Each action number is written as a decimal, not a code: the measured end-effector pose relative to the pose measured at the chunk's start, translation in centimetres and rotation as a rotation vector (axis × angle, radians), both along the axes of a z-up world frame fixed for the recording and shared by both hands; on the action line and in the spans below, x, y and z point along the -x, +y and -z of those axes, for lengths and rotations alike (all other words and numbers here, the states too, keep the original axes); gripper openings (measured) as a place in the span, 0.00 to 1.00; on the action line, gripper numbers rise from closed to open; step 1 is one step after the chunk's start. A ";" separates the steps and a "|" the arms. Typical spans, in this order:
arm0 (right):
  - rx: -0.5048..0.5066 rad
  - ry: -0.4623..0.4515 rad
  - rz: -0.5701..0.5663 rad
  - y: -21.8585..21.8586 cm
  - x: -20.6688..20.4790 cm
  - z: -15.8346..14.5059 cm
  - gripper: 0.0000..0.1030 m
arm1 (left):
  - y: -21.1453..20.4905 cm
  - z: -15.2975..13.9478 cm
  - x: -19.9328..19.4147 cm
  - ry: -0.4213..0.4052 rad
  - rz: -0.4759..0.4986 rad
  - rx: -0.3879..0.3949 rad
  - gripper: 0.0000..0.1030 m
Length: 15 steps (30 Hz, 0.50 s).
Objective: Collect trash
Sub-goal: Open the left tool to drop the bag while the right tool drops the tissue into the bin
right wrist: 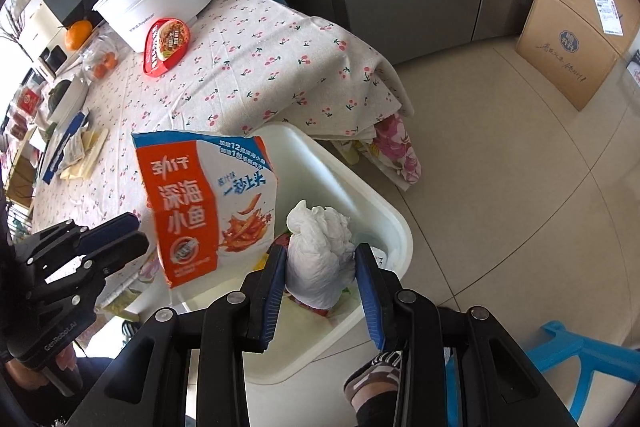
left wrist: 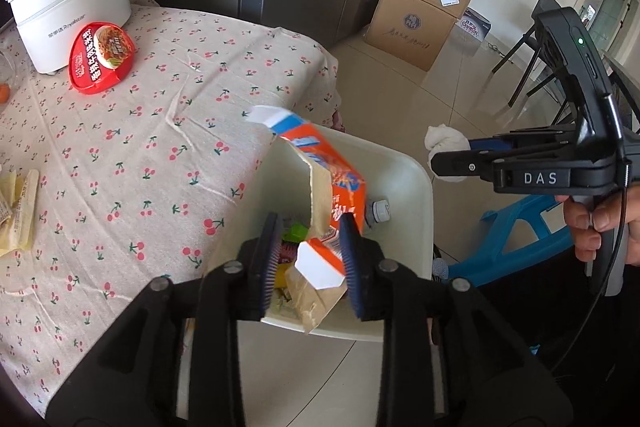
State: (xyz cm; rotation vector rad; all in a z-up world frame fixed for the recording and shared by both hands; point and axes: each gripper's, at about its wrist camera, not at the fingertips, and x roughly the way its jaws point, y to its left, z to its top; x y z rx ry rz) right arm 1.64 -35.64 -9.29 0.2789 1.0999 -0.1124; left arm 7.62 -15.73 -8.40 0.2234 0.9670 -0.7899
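Now, your left gripper (left wrist: 309, 227) hung over the bin (left wrist: 420, 179), pointing steeply down, with its fingers apart. The lower end of the orange box (left wrist: 344, 183) sat between the pads, but they did not press on it. The box stood tilted, its torn top leaning out over the rim on the table side and its bottom down among the rubbish already inside. From the right wrist view, the box (right wrist: 208, 203) stood at the bin's (right wrist: 400, 227) near left corner, with the left gripper (right wrist: 128, 235) just beside it.

Your right gripper (right wrist: 320, 251) was clamped on a crumpled white tissue wad (right wrist: 316, 271), both pads against its sides. It held the wad over the bin's open top, not yet dropped. In the left wrist view, the same gripper (left wrist: 444, 163) reached in from the right with the wad (left wrist: 444, 143) at its tips.

The bin stood on the floor, against the edge of the table (left wrist: 160, 147). On the table, a red noodle bowl (left wrist: 102, 57) leaned against a white pot (left wrist: 72, 7). Some yellowish wrappers (left wrist: 20, 211) lay at the table's left edge.
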 end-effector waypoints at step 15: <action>0.025 0.042 -0.109 4.3 -2.7 0.7 0.35 | 8.5 -2.1 0.0 -0.047 -0.189 -0.077 0.81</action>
